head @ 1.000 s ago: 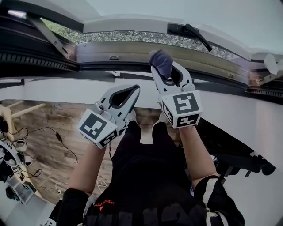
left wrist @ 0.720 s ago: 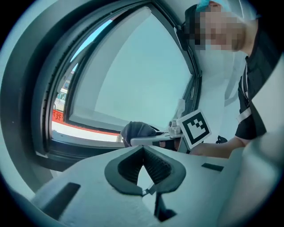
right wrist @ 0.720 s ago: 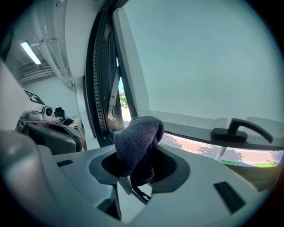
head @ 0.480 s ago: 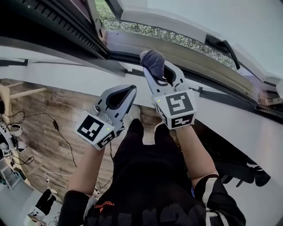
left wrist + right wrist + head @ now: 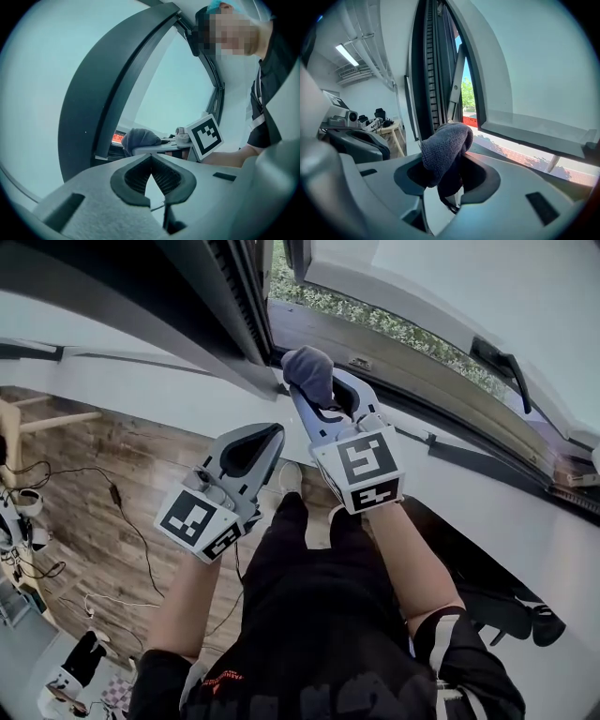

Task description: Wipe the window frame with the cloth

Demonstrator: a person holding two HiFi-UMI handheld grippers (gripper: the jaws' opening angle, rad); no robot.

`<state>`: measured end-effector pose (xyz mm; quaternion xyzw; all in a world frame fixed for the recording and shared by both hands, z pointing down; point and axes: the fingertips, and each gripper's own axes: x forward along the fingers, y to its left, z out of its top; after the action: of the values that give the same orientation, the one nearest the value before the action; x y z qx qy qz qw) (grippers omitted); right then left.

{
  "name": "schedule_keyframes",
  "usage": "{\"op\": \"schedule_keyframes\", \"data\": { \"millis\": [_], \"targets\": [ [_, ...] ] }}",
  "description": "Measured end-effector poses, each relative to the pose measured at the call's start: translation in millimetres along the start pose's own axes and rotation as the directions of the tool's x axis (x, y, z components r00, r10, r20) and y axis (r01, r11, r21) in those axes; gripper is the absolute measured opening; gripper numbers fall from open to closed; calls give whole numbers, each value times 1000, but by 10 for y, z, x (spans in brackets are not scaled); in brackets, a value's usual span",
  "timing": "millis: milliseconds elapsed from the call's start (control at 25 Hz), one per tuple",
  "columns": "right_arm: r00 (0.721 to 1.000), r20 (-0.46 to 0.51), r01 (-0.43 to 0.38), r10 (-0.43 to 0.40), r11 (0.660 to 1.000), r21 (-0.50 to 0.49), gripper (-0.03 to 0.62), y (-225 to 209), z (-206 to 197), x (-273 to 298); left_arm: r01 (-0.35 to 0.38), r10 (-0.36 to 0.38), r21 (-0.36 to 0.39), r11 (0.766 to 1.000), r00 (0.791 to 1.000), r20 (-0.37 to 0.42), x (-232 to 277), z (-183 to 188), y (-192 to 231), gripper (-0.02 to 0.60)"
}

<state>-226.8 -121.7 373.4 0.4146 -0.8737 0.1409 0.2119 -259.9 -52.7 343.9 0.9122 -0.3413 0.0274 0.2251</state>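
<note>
My right gripper (image 5: pixel 322 397) is shut on a grey-blue cloth (image 5: pixel 309 371), which bulges out past its tips. The cloth presses against the lower rail of the window frame (image 5: pixel 375 367), right at the corner where the dark upright frame member (image 5: pixel 230 296) comes down. In the right gripper view the cloth (image 5: pixel 447 143) is clamped between the jaws, with the dark upright frame (image 5: pixel 429 70) straight ahead. My left gripper (image 5: pixel 270 433) hangs lower left of the right one, below the sill, shut and holding nothing. Its view shows the cloth (image 5: pixel 139 138) and the closed tips (image 5: pixel 151 158).
The window sash (image 5: pixel 422 287) stands swung outward, with a black handle (image 5: pixel 502 367) at the right. Below the white sill wall (image 5: pixel 141 381) lies a wooden floor (image 5: pixel 103 474) with cables. A desk with equipment (image 5: pixel 382 124) stands at the left in the right gripper view.
The right gripper has slid the cloth leftward along the lower rail into the corner by the upright frame. The left gripper has stayed shut beside it.
</note>
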Motion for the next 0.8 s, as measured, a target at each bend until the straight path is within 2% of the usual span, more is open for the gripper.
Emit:
{"op": "schedule_keyframes", "data": {
  "millis": [240, 800],
  "targets": [
    [1000, -12, -24, 23, 1000, -14, 156, 157, 20, 209, -21, 21, -13, 1000, 1000, 9, -139, -8, 163, 20],
    [999, -41, 2, -2, 1000, -7, 155, 136, 7, 336, -24, 24, -24, 999, 1000, 6, -168, -29, 283, 20]
  ]
}}
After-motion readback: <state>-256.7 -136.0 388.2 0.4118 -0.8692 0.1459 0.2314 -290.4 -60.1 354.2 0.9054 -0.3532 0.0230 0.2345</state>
